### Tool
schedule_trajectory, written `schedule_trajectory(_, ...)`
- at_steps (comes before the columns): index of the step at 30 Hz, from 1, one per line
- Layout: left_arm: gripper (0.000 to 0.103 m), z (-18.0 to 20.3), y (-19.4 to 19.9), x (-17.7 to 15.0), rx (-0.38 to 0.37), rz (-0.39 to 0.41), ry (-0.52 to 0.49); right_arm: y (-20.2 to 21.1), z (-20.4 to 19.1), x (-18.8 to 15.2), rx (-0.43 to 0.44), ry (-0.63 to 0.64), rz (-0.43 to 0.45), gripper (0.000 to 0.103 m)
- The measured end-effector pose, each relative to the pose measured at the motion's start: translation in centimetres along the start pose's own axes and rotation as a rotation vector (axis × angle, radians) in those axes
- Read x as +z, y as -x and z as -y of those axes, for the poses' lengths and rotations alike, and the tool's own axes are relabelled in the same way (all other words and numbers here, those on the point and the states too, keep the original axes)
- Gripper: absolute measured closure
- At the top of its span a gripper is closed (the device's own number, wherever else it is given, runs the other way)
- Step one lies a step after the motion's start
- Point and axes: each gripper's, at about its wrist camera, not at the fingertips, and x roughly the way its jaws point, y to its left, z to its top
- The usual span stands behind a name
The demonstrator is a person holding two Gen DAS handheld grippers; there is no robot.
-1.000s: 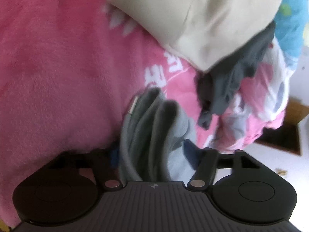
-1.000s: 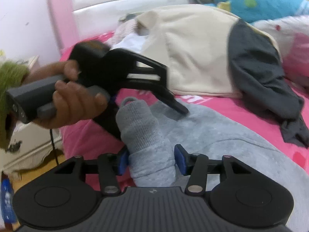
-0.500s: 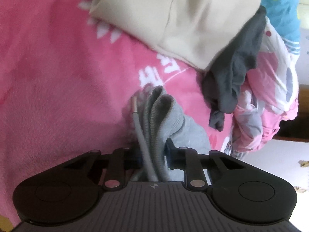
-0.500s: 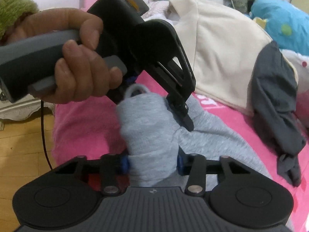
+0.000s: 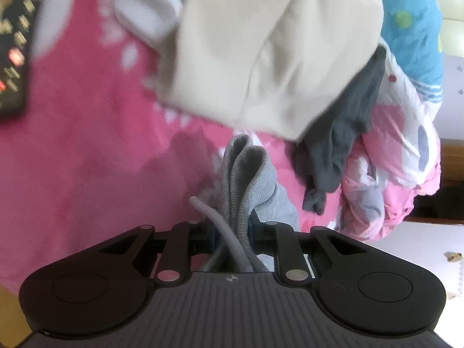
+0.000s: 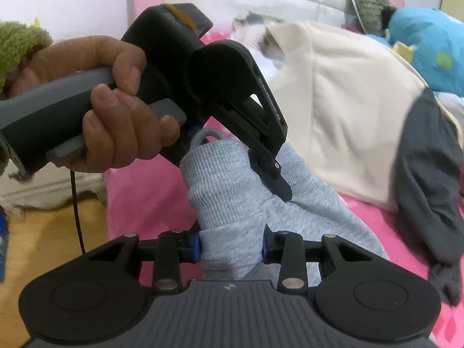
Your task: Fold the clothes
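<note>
Left tongs (image 5: 232, 233) clamp the grey garment (image 5: 249, 174) (cord included), while right tongs (image 6: 231, 246) are closing on its bunched edge.

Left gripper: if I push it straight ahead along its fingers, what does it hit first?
Probably the pink blanket, just short of the cream garment. The left gripper is already shut on the grey garment. Depth is unclear.

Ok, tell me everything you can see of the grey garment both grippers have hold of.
The grey garment is light heather knit with a ribbed band and a grey drawstring. It is bunched, its band pinched between the left hand-held gripper, while the right hand-held gripper is closing on a thicker fold. The rest trails onto the pink blanket, beside a cream garment.
</note>
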Motion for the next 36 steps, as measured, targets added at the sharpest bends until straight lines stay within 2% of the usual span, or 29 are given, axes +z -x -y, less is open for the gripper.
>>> schedule_trajectory(8,0.086,1.7,8.1,4.1,0.123,0.076,-0.086,-1.1,-2.2,6.4,0.101,-0.103,0.13,0.065)
schedule_trajectory(10,0.086,2.5,9.5,4.5,0.146,0.102,-0.116,-1.4,-1.9,7.6,0.127,-0.151,0.163,0.065)
schedule_trajectory(13,0.085,3.9,9.5,3.9,0.176,0.098,-0.141,-0.9,-1.9,7.5,0.146,-0.198,0.201,0.065)
schedule_trajectory(18,0.085,6.5,8.6,1.8,0.199,0.081,-0.182,1.9,0.1,4.5,0.151,-0.295,0.251,0.065)
schedule_trajectory(21,0.085,9.3,7.7,0.1,0.165,0.081,-0.203,4.8,3.0,2.2,0.16,-0.382,0.323,0.065)
schedule_trajectory(25,0.085,15.1,5.0,-3.4,0.122,0.07,-0.278,9.7,7.0,-1.4,0.144,-0.532,0.418,0.065)
schedule_trajectory(29,0.085,20.7,0.2,-7.7,0.078,0.021,-0.339,15.2,10.5,-6.0,0.043,-0.618,0.47,0.065)
schedule_trajectory(36,0.085,28.6,-11.4,-16.9,0.026,-0.072,-0.401,23.1,17.5,-16.1,-0.136,-0.712,0.467,0.065)
